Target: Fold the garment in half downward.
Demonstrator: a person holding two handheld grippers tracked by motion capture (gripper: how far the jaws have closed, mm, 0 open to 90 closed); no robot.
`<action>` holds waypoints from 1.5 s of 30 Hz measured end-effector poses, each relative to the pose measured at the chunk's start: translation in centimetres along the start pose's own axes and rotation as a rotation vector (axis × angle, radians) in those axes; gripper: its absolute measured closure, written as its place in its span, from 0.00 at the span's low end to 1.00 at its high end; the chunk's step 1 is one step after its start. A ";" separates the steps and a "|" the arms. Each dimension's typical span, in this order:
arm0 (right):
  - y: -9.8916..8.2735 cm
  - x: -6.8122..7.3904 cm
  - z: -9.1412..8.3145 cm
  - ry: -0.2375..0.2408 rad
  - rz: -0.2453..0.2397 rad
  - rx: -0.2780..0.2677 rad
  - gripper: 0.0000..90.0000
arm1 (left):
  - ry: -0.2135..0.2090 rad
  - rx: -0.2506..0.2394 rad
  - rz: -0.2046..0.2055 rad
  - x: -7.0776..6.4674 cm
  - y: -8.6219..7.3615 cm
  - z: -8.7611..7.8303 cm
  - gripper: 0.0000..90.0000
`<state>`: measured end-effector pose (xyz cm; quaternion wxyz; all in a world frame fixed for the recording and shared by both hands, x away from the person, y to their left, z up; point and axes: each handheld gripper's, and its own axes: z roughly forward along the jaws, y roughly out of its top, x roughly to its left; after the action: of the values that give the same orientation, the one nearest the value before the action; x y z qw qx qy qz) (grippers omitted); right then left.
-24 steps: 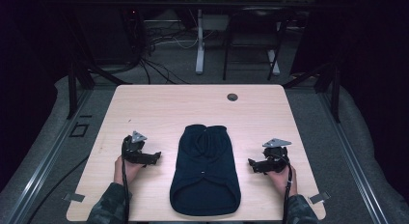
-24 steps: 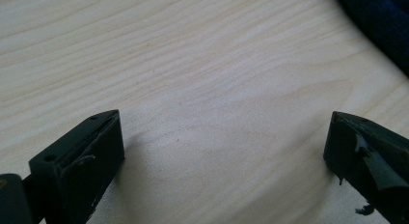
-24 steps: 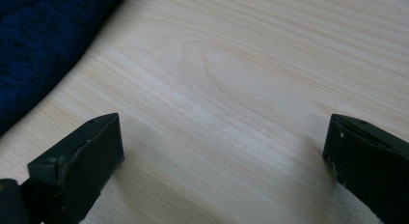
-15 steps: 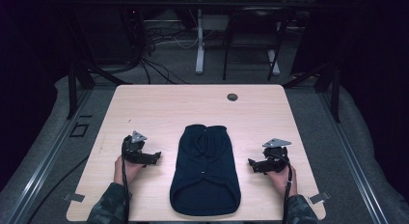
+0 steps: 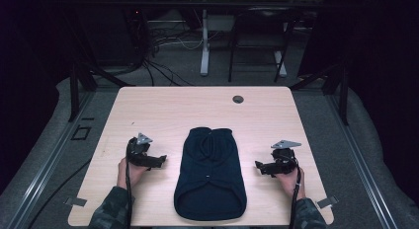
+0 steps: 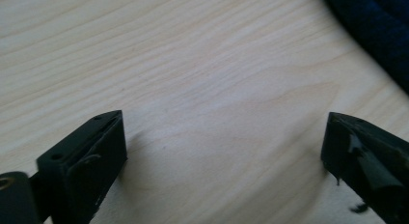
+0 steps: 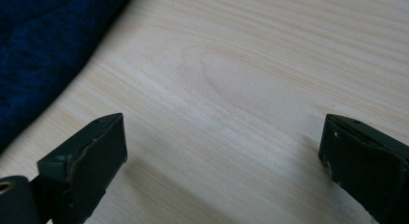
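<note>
From the person's edge of the table (image 5: 148,103), the first thing met is the hem of a dark blue garment (image 5: 211,174), a small sleeveless-looking top laid flat, its wide open bottom nearest the person and its narrower neck end pointing away. Its long axis runs straight from near to far, down the middle of the table. On either side of the garment, about level with its middle, sits a hand with a claw. The left gripper (image 5: 159,160) lies to the garment's left, jaws spread wide with only bare wood between them, and they point inward toward the cloth; in the left gripper view the blue edge shows ahead and off to one side. The right gripper (image 5: 259,166) mirrors it on the garment's right, jaws likewise wide apart and empty, aimed at the cloth. Neither touches the garment, and both look about equally near, so I would guess each could take its own side. Beyond the garment's neck end, a small dark grommet (image 5: 238,99) sits near the far edge.
</note>
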<state>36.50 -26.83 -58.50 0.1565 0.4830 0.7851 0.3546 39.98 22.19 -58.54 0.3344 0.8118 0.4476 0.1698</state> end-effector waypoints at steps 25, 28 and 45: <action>8.0 3.2 3.0 0.162 -0.083 0.064 0.04 | -0.121 -0.041 0.046 -2.7 7.3 2.9 0.03; 8.9 3.7 3.7 0.173 -0.088 0.070 0.03 | -0.135 -0.023 0.044 -3.0 7.9 3.6 0.03; 11.9 4.7 7.0 0.179 -0.063 0.127 0.13 | -0.167 0.033 0.071 -5.1 10.1 6.1 0.10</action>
<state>46.07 -16.58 -54.56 0.0656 0.4336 0.8316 0.3407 47.00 11.74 -55.79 0.3509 0.8438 0.3919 0.1059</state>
